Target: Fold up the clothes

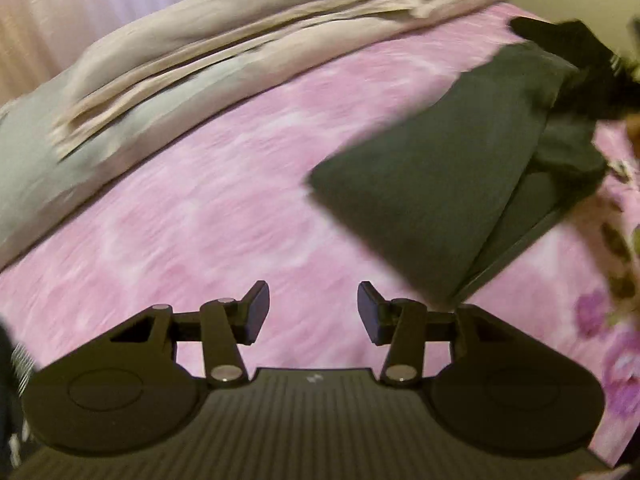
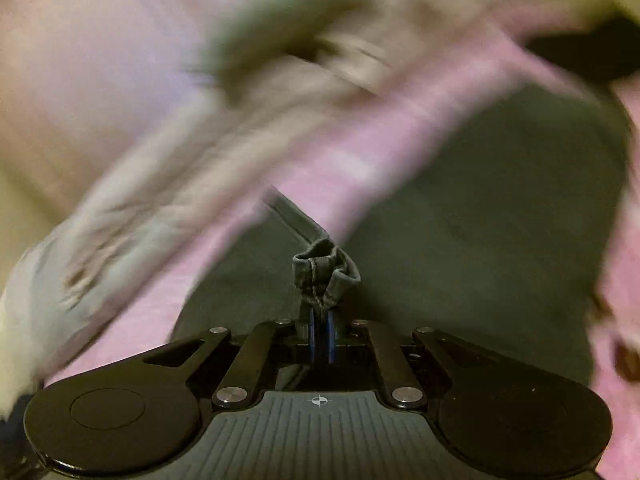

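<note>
Dark green cloth: the garment (image 1: 432,184) I am folding is a dark green piece, spread over the pink bed cover (image 1: 208,208).
Garment, left view: it lies to the right and ahead of my left gripper, one part doubled over so a fold runs down its right side; a stitched hem shows along the lower right edge.
Garment, right view: the same garment (image 2: 480,200) fills most of the space past my right gripper's fingers, blurred by motion.
Right gripper: my right gripper (image 2: 321,336) has its two blue pads drawn close together on a bunched hem of the garment, and a crumpled knot of cloth stands up just past the fingertips.
Left gripper: my left gripper (image 1: 313,312) stands about half wide, nothing between the fingers, only pink cover showing in the gap; it holds nothing.
Bed cover: pink with pale mottling, and a darker floral print (image 1: 616,356) along the right edge of the left view.
Beige bedding: a rumpled beige and grey-green pile (image 1: 192,60) lies across the far side of the bed, well apart from the garment.
Sharpness: both views are smeared, the right one heavily, so finer cloth detail cannot be told.
</note>
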